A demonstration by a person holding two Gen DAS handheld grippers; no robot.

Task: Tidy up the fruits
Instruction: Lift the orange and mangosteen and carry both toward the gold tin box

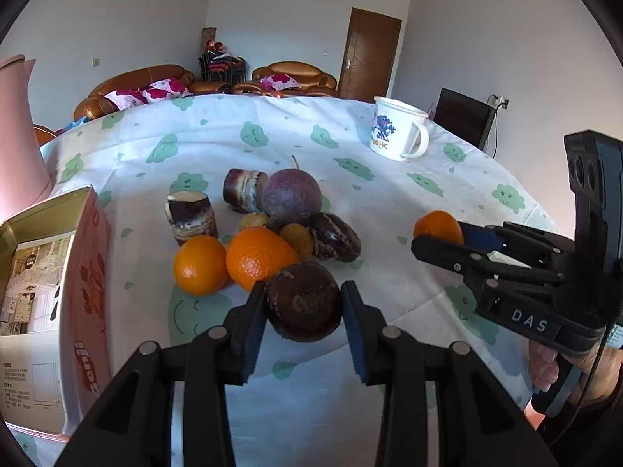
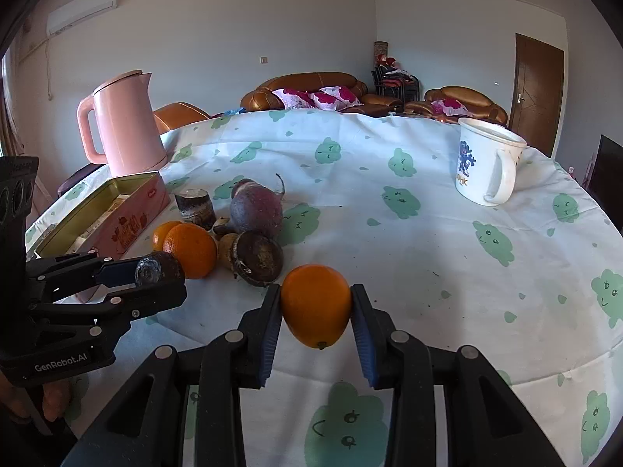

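The left gripper is clamped on a dark brown round fruit, its blue pads pressing both sides, just in front of the pile. The right gripper grips an orange between its pads, held apart from the pile on the side nearer the white mug. Just behind the left gripper lie two more oranges, another brown fruit, a purple round fruit with a stem and two sugarcane pieces, all clustered on the cloud-print tablecloth. An open pink tin sits beside them, a pink kettle behind it.
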